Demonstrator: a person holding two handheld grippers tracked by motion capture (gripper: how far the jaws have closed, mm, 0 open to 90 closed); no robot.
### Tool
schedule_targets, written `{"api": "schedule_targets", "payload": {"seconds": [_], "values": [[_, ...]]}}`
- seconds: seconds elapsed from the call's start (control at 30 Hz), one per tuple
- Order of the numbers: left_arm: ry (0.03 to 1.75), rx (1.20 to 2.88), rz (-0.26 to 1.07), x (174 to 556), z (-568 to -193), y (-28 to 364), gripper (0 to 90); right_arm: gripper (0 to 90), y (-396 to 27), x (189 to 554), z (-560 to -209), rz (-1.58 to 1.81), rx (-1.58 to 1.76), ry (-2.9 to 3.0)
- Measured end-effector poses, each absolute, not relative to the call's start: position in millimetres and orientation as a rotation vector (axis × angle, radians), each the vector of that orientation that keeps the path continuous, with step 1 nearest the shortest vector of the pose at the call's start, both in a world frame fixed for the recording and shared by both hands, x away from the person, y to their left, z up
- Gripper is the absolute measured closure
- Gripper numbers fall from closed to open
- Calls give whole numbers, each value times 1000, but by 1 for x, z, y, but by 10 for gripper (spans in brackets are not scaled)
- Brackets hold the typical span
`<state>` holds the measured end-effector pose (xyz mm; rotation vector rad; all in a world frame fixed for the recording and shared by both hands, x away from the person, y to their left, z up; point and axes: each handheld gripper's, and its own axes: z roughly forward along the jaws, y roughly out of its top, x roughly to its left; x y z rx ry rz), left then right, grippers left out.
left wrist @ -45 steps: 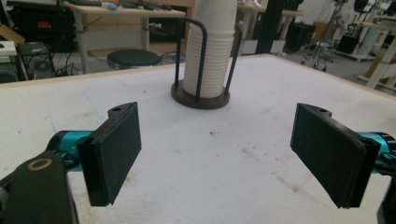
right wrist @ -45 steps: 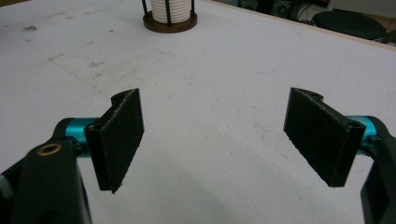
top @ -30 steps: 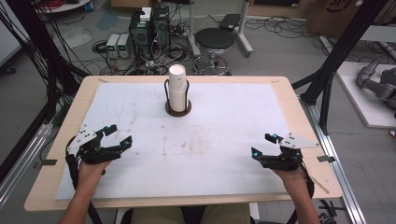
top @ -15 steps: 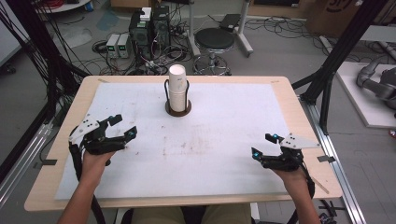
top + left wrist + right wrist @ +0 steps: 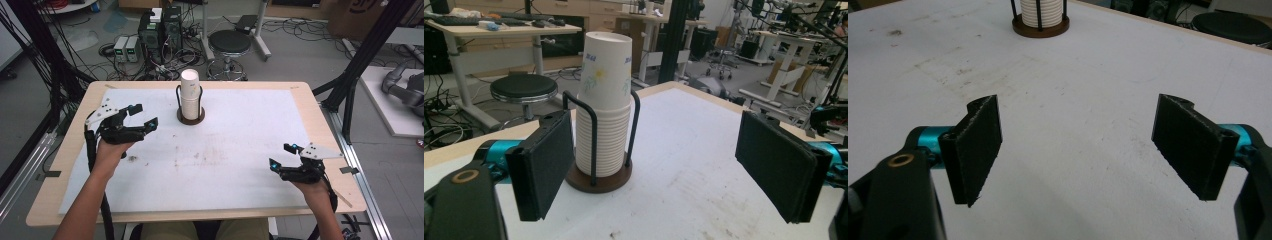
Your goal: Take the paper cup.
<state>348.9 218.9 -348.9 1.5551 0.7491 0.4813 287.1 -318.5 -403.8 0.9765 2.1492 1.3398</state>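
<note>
A tall stack of white ribbed paper cups (image 5: 190,93) stands in a black wire holder (image 5: 191,116) on a round brown base, at the table's (image 5: 240,150) far middle. The left gripper (image 5: 142,116) hovers near it, jaws spread wide. The right gripper (image 5: 283,156), well apart, likewise gapes empty.

A light wooden bench (image 5: 320,125) carries a white, stained mat (image 5: 240,150); on it stands a round brown wire-framed holder (image 5: 190,116) of stacked white paper cups (image 5: 190,92).

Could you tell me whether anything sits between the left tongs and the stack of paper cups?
Nothing visible does: bare white table lies between the open left tongs and the cup stack, though the holder's black wire posts flank the cups.
</note>
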Motion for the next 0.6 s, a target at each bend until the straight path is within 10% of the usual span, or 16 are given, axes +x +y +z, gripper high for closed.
{"api": "schedule_targets", "payload": {"seconds": [0.6], "values": [[723, 1630, 443, 398, -322, 186, 160, 204, -320, 287, -402, 1343, 979, 2154]]}}
